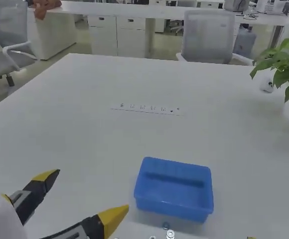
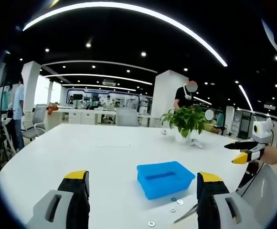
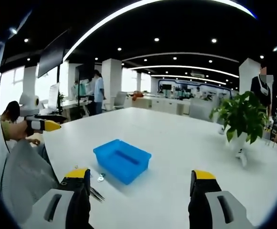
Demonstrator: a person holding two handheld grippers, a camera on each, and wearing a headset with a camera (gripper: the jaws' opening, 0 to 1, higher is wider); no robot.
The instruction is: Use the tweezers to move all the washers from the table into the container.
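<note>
1. Left gripper [image 2: 143,177]: jaws spread wide, empty. Right gripper [image 3: 141,175]: the same.
2. One blue container [image 2: 165,179] stands just ahead of the left gripper.
3. Three washers [image 2: 180,202] lie on the table [image 2: 81,152] between container and left gripper, with one tweezers [image 2: 186,214] beside them.
4. Beyond the container the tabletop is bare, with one plant [image 2: 186,121] near the far edge.

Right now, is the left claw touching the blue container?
Apart. In the left gripper view, the left claw is open, and bare table and loose washers lie between its jaws and the blue container.
</note>
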